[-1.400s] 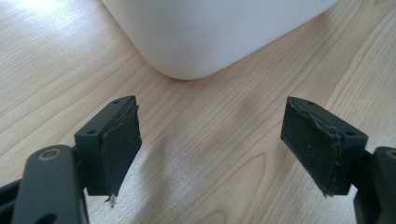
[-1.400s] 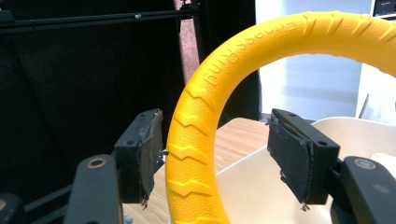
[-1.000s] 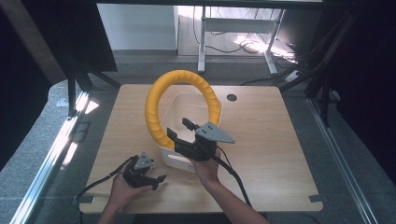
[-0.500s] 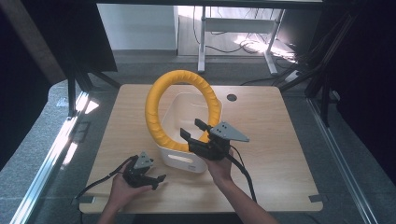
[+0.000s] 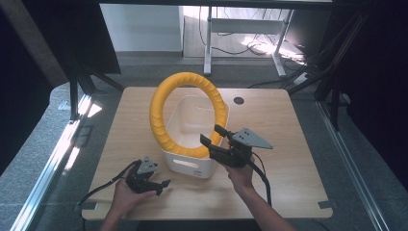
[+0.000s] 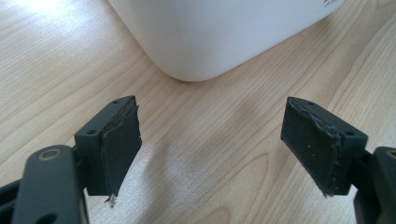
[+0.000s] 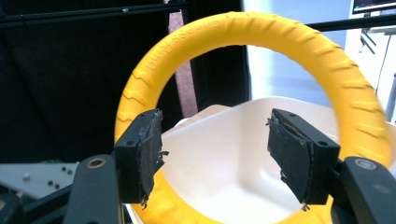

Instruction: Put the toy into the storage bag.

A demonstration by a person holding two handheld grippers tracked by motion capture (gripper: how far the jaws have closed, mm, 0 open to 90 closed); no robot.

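Propped upright in the white bin (image 5: 195, 163), the yellow ring (image 5: 159, 115) leans there (free-standing); right gripper (image 5: 214, 136) spread empty beside it, its jaws just closing slightly, left gripper (image 5: 161, 185) spread, idle near the bin's corner.

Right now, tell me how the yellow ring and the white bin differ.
The yellow ring stands upright on edge; the white bin sits flat on the table. The ring is round and ridged, the bin boxy and smooth. The ring rises well above the bin's rim.
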